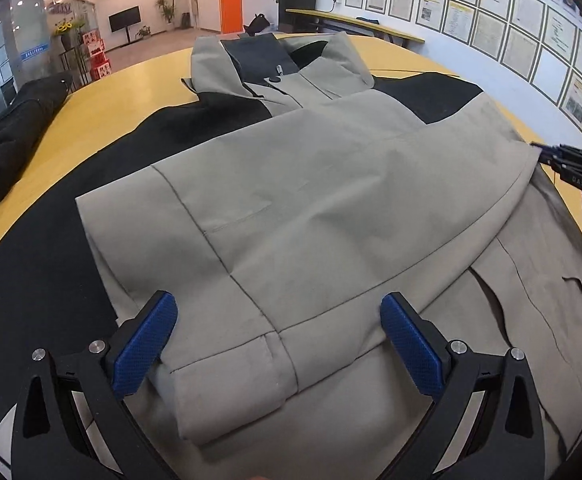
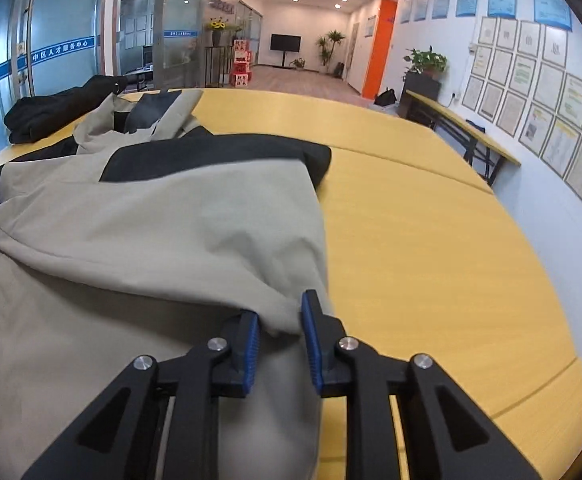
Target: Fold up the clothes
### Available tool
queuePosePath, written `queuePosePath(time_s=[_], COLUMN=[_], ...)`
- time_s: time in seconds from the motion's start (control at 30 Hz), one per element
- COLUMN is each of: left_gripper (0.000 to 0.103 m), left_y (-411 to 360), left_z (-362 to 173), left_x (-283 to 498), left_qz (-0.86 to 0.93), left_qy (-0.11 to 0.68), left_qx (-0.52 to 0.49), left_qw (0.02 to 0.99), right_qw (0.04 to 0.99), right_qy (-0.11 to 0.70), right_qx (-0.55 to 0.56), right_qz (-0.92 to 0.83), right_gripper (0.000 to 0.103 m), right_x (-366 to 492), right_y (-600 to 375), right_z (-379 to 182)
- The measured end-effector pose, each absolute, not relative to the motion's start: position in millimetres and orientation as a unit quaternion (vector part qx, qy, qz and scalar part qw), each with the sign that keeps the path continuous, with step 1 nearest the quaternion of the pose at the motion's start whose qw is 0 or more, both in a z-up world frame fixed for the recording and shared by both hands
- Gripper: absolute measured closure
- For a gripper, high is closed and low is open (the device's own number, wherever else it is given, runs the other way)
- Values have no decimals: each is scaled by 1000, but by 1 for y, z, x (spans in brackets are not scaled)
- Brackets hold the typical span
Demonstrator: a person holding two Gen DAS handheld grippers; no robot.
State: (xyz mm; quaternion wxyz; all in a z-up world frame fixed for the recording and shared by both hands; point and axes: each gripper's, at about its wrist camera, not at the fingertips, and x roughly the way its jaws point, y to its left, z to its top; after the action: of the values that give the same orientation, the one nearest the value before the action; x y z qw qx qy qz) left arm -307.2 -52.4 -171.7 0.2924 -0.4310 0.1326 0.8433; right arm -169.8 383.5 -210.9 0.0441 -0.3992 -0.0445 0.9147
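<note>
A grey and black jacket point(image 1: 311, 184) lies on the yellow table point(image 1: 139, 80), with one sleeve folded across its front and the cuff point(image 1: 227, 384) near me. My left gripper point(image 1: 279, 344) is open just above the cuff, its blue pads either side of it. My right gripper point(image 2: 279, 344) is shut on a fold of the jacket's grey edge point(image 2: 279, 320) at the right side of the jacket point(image 2: 151, 240). The right gripper also shows at the far right of the left wrist view point(image 1: 539, 150), at the jacket's edge.
A black garment point(image 1: 7, 140) lies at the table's left end; it shows in the right wrist view point(image 2: 59, 108) too. A bench point(image 2: 463, 128) runs along the wall of framed papers. Bare yellow table point(image 2: 431, 240) lies right of the jacket.
</note>
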Motion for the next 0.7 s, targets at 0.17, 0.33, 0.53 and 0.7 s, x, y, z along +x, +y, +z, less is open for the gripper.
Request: queuePosePath(time_s=[0.17, 0.33, 0.53, 0.7], left_gripper=[0, 0, 0, 0], left_y=[-53, -31, -41, -42], left_z=[-145, -168, -167, -165], left_x=[-295, -290, -291, -290], left_qz=[842, 834, 835, 835], left_qy=[123, 174, 146, 145], left_qx=[-409, -420, -429, -430], left_qw=[329, 313, 311, 312], right_qw=[10, 21, 51, 100], right_qy=[-67, -79, -36, 22], right_qx=[-396, -428, -411, -386], right_qz=[916, 900, 910, 917], right_gripper=[82, 52, 78, 76], right_x=[-156, -185, -187, -171], right_y=[383, 390, 400, 419], right_z=[-188, -203, -204, -197])
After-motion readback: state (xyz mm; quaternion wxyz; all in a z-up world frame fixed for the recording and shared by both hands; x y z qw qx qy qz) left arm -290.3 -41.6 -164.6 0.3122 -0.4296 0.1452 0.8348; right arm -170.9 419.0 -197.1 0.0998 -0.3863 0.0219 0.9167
